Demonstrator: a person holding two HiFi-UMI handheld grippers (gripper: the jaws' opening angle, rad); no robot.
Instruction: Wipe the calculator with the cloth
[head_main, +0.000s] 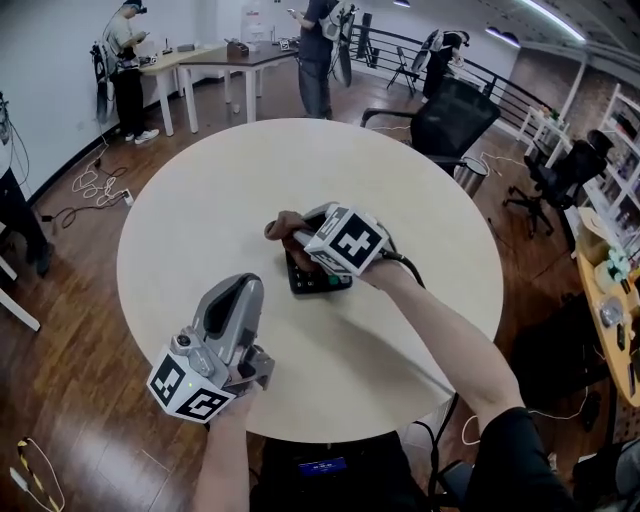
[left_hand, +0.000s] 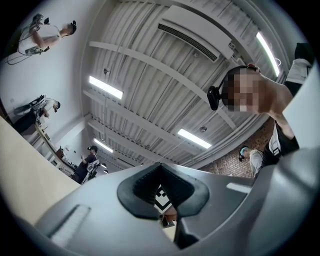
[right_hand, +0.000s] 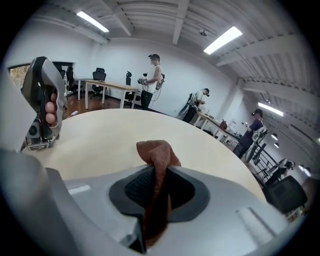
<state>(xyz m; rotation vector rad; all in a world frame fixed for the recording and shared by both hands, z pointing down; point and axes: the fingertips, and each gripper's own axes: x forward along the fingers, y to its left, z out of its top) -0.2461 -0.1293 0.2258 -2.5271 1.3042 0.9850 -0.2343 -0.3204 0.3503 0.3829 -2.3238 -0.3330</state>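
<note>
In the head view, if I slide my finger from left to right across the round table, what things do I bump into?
left gripper → cloth → right gripper

Round table (head_main: 200, 220); office chair (head_main: 455, 115) behind; cables (head_main: 95, 185) on floor.

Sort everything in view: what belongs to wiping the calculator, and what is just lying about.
Job in hand:
brown cloth, pinched in the right gripper
black calculator, on the round white table

Lying about:
left gripper, shut and empty, near the table's edge
black office chair
desks at the back
cables on the floor
</note>
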